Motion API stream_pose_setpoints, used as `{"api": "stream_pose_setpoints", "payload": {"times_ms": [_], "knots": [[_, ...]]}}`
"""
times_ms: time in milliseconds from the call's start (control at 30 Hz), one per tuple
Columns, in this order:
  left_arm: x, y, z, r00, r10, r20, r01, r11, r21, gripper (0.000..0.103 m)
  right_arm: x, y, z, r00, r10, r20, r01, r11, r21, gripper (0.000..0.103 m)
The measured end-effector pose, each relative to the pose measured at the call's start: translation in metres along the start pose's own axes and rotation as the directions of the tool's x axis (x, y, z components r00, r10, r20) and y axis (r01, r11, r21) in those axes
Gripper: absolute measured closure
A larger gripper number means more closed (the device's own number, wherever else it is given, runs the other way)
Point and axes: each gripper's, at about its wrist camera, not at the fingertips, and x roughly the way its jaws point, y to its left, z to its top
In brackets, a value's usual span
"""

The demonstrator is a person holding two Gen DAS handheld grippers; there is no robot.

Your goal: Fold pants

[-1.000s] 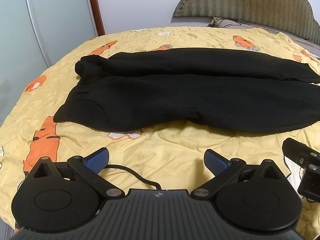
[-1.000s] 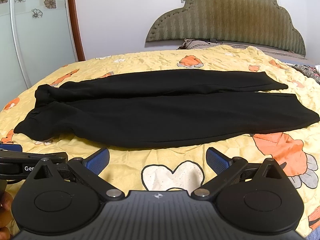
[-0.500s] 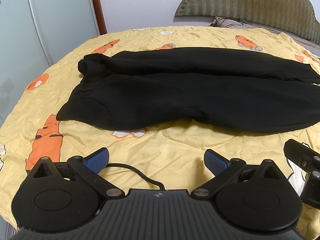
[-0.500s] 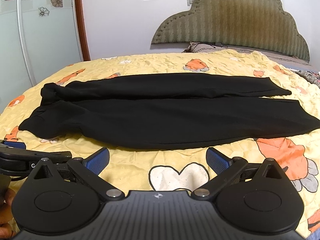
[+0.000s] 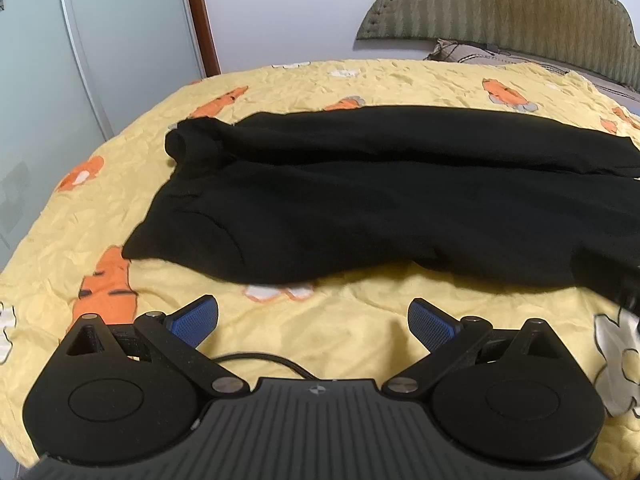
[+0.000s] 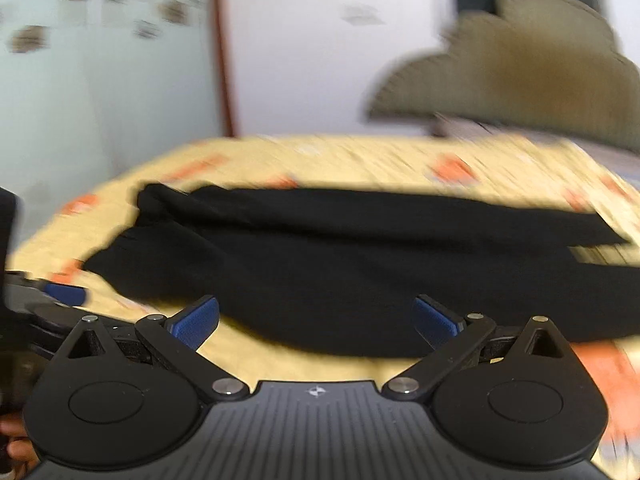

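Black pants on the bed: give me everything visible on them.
The pants are plain black, matte soft fabric, lying flat and unfolded on the yellow carrot-print bedspread. Waist end sits left, slightly bunched; both legs run right, side by side, the far one partly overlapped. A curved pocket seam shows near the waist. Neither gripper touches them.

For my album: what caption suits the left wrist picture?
Open left gripper hovers before black pants spread on a yellow bedspread.
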Motion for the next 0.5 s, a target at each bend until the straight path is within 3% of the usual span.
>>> {"api": "stream_pose_setpoints", "payload": {"times_ms": [100, 300, 500], "knots": [[0.003, 0.012, 0.007, 1.0, -0.013, 0.002, 0.013, 1.0, -0.005, 0.001, 0.014, 0.005, 0.027, 0.994, 0.096, 0.046, -0.092, 0.992, -0.081, 0.0], [0.008, 0.067, 0.039, 0.999, -0.046, 0.026, 0.048, 0.994, -0.096, 0.0, 0.092, 0.024, 0.104, 0.964, 0.266, -0.008, -0.261, 0.942, -0.211, 0.0], [0.031, 0.12, 0.071, 0.999, 0.044, 0.029, -0.039, 0.986, -0.16, 0.001, 0.235, 0.048, 0.162, 0.888, 0.4, -0.225, -0.446, 0.87, -0.212, 0.0]]}}
